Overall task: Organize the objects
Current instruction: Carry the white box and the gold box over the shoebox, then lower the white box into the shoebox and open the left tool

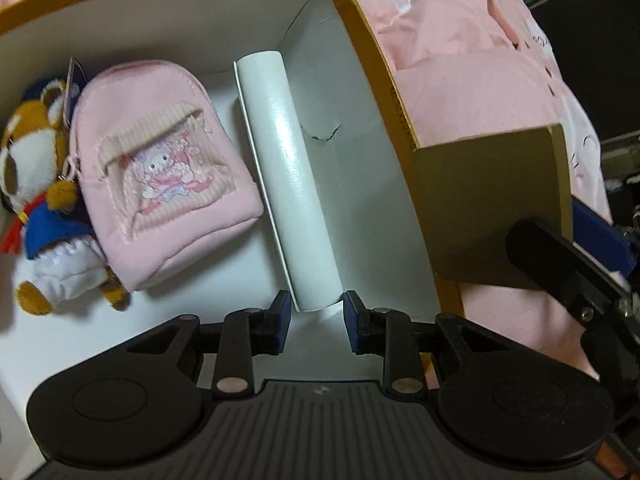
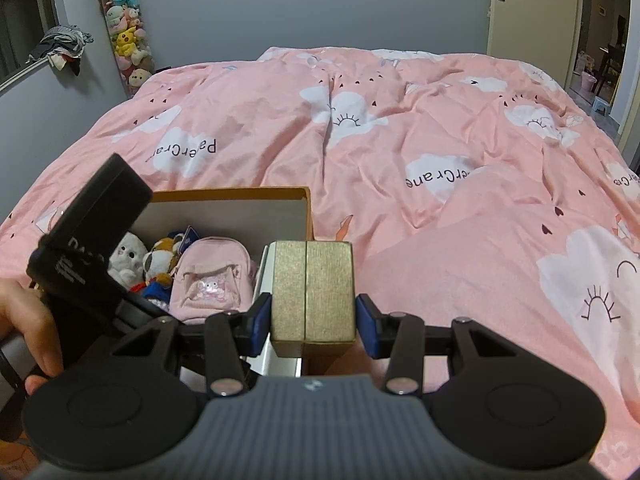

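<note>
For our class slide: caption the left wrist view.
Left claw holding white booklet upright in box beside pink mini backpack.

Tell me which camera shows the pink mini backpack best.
The left wrist view: the pink mini backpack lies large and unobstructed in the box, front pocket print clear. The right wrist view shows it smaller, its lower edge cut off by the gripper linkage.

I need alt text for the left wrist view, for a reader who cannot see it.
The left gripper holds the end of a white book inside an open cardboard box on a pink bedspread. A pink mini backpack and a plush bear lie beside the book.
</note>
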